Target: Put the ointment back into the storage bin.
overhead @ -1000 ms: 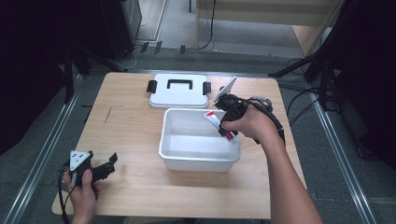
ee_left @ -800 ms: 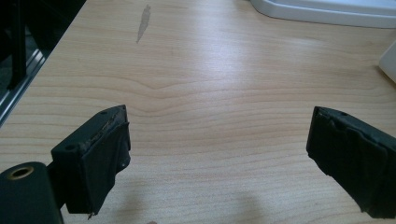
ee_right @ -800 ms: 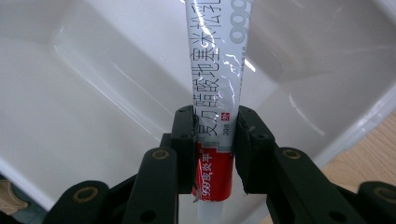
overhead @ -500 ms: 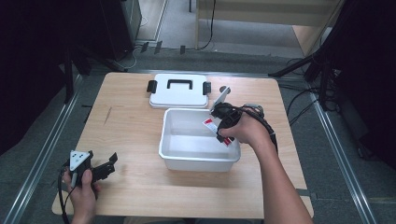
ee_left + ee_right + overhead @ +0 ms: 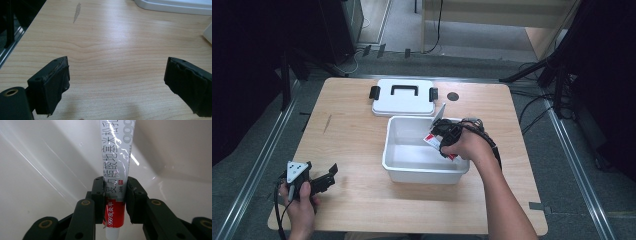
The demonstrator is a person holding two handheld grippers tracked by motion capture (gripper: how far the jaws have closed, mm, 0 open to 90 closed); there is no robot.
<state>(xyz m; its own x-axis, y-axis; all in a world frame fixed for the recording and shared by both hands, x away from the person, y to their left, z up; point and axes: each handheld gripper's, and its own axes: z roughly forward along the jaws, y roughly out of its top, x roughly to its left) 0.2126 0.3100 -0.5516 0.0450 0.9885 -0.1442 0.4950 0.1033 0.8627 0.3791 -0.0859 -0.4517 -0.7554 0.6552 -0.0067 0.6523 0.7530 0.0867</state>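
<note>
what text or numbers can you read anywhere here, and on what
"999" in grey, cut off by the frame edge, on the box held in the right gripper.
"30" near the jaws, on that box.
"999" in white on its red band.
Chinese characters run along the box; I can't transcribe them reliably.
White bin, lid: no text visible.

My left gripper (image 5: 325, 181) is black, with a grey three-cornered plate (image 5: 296, 171) on top that carries small dark dots near its corners. A black cable (image 5: 278, 212) trails from it past my hand. Its two jaws are blocky and black, their pads (image 5: 53, 87) wrapped in worn, ragged-edged tape. My right gripper (image 5: 115, 195) is black too, built from flat linked bars joined by brass-ringed pivots (image 5: 85, 202), with small screws in the jaw blocks. My forearms are bare, no sleeves.
</note>
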